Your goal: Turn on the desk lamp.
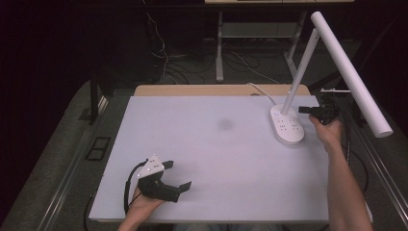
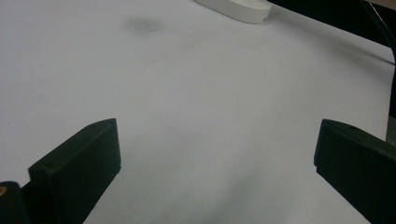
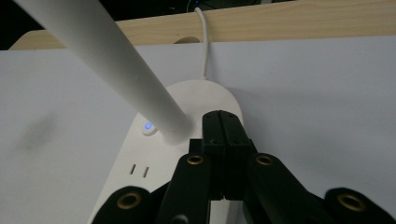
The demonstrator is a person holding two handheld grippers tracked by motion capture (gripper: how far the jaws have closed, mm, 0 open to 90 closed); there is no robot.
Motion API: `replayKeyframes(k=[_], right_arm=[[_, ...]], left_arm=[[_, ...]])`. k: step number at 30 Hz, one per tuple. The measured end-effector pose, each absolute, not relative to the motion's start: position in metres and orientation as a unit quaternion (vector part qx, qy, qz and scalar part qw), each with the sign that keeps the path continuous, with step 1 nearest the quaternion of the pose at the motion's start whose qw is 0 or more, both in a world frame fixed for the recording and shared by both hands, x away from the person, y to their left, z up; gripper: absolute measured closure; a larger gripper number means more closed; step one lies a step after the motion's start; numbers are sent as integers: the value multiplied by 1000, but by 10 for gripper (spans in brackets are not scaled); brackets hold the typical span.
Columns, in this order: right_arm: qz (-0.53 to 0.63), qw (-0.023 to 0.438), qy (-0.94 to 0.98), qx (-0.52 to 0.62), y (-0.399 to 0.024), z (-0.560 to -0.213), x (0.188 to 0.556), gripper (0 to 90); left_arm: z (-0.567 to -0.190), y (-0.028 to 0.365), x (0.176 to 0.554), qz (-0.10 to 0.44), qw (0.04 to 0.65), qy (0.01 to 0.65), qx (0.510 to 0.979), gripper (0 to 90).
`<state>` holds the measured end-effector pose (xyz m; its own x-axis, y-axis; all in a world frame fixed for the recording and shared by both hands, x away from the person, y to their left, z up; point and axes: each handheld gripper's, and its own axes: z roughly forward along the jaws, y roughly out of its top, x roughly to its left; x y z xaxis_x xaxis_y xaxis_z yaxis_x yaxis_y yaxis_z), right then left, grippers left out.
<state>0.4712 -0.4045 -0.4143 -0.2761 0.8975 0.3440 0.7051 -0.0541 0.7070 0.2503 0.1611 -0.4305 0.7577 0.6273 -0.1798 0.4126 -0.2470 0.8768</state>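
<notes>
Right gripper [image 3: 223,122] jaws pressed together, empty, tips over the white oval desk-lamp base [image 3: 205,100] at the far right of our white mat [image 1: 207,159], so we're probably lining up a poke on the blue-lit round button [image 3: 148,126]; left gripper [image 1: 173,175] idle, wide open.

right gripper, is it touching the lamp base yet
Cannot tell. In the right gripper view the shut right gripper overlaps the lamp base beside the stem, with no gap or contact plainly visible.
</notes>
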Motion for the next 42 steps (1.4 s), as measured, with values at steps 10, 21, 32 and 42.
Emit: replayKeyframes(k=[10,21,32,42], right_arm=[[431,109,661,604,-396,-428,482,895],[414,112,672,604,-380,-433,486,895],[424,117,661,608,-380,-437,483,898],[433,120,651,612,-380,-440,481,899]], left_arm=[[-430,161,250,108,510,330,787,0],[-431,161,250,107,511,331,786,0],[-431,160,249,105,511,330,787,0],[-432,159,250,105,509,327,790,0]])
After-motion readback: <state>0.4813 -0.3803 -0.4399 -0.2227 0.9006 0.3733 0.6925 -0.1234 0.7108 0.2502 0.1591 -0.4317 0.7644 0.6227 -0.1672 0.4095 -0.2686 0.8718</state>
